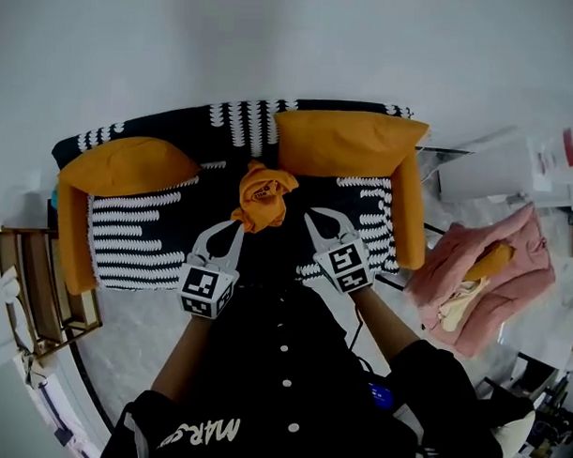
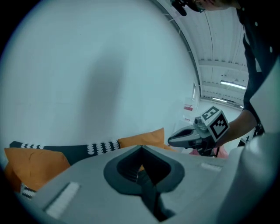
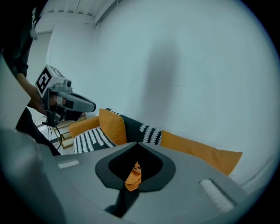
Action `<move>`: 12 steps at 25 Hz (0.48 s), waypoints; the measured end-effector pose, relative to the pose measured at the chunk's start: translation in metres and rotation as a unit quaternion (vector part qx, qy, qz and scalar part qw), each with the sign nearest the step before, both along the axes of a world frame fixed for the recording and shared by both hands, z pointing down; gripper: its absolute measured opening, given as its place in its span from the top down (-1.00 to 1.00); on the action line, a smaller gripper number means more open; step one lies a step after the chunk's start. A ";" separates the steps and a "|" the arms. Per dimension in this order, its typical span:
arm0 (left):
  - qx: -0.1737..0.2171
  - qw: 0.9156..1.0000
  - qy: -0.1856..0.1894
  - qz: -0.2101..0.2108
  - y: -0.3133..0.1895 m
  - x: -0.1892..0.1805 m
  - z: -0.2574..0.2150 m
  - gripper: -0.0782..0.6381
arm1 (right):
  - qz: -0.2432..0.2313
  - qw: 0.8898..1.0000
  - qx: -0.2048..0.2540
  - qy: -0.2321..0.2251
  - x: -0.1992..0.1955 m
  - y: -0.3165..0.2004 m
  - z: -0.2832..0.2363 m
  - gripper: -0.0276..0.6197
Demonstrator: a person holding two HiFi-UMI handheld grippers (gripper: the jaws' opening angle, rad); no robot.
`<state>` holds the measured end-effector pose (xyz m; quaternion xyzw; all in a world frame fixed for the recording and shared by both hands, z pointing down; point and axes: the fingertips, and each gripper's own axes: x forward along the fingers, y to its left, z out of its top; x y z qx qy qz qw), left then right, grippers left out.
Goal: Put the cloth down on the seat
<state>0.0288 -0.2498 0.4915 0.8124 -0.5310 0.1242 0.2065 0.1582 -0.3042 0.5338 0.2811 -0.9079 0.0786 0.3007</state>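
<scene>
The orange cloth [image 1: 261, 196] lies bunched on the dark middle of the sofa seat [image 1: 136, 232], close to the backrest. In the head view my left gripper [image 1: 236, 225] is shut, with its tip right at the cloth's lower left edge. My right gripper [image 1: 311, 214] is shut and empty, a little right of the cloth. The right gripper view shows the cloth [image 3: 132, 175] through the opening ahead of its jaws, and the left gripper [image 3: 93, 106] as one closed snout with nothing in it. The left gripper view shows the right gripper [image 2: 169, 141] closed too.
Two orange cushions [image 1: 129, 166] [image 1: 351, 141] lean on the backrest, and orange armrests [image 1: 75, 235] [image 1: 409, 209] close both ends of the sofa. A pink garment [image 1: 482, 277] lies on the floor to the right, below white boxes [image 1: 495, 165]. A wooden shelf [image 1: 40, 290] stands on the left.
</scene>
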 end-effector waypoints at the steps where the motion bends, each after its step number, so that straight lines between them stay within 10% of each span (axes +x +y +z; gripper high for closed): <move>1: 0.003 1.000 -0.001 -0.001 -0.004 -0.001 -0.003 0.78 | 0.010 1.000 0.004 -0.008 0.003 -0.002 -0.007 0.83; 12: 0.060 0.998 -0.005 -0.008 -0.010 -0.005 -0.045 0.78 | 0.091 0.989 0.083 -0.086 0.045 -0.019 -0.092 0.83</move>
